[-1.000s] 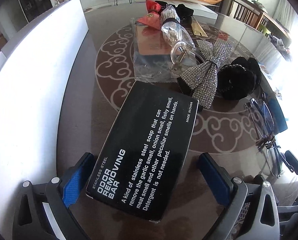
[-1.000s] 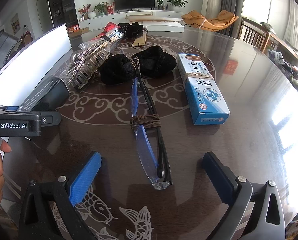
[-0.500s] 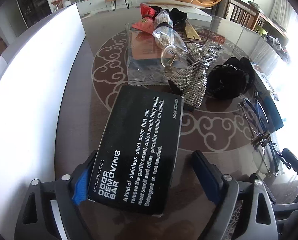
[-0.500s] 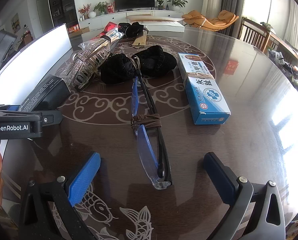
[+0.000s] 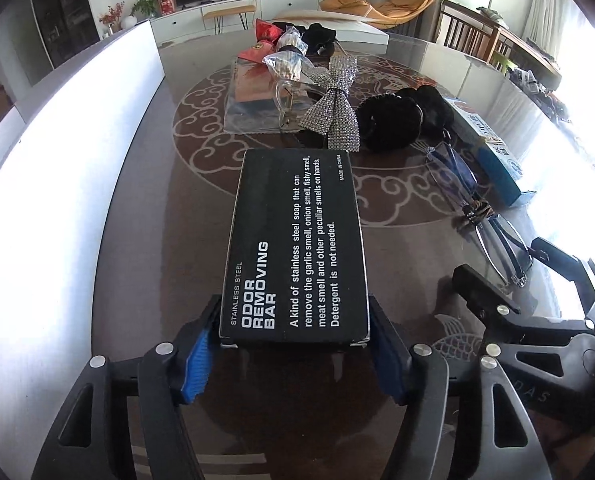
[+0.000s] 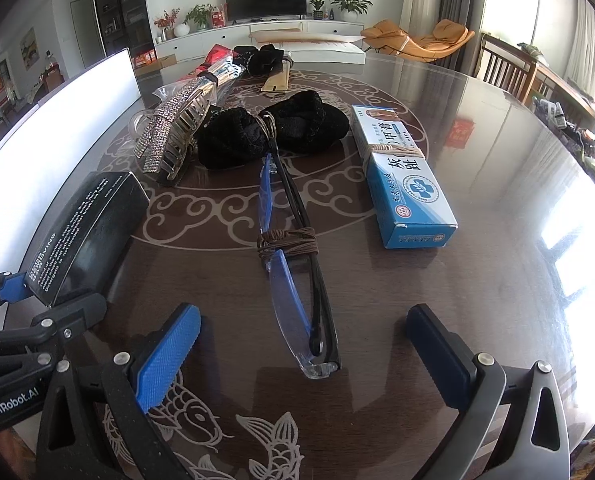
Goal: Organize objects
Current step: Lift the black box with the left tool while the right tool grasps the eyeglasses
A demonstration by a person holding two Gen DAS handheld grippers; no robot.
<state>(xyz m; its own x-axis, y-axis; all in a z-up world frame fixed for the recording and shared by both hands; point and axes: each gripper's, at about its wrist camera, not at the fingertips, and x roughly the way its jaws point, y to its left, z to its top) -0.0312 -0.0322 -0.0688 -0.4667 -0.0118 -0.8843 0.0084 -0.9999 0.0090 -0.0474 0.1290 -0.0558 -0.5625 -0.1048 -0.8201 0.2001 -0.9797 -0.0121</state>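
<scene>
Now my left tongs (image 5: 293,344) are pinching the near end of the black box (image 5: 297,248). Both blue pads press on its sides. The box sits near the white board (image 5: 57,184) that runs along the left edge of the counter (image 6: 477,184). I cannot tell if the box is up off the counter or lying on it.

My right tongs (image 6: 301,356) are spread wide and hold nothing. The folded glasses (image 6: 293,264) lie between the two fingers, with brown string wound around their middle. The fingers do not touch them.

I think the tidying has only just begun. Lots of things are lying loose in the middle of the counter. The blue box (image 6: 405,176) is just beside the glasses. Behind them are the fuzzy black lumps (image 6: 273,132) and the sparkly bow clip (image 5: 333,116). More small things sit near the far edge. I see no spot where things are already sorted, so almost all of it is left to do.
</scene>
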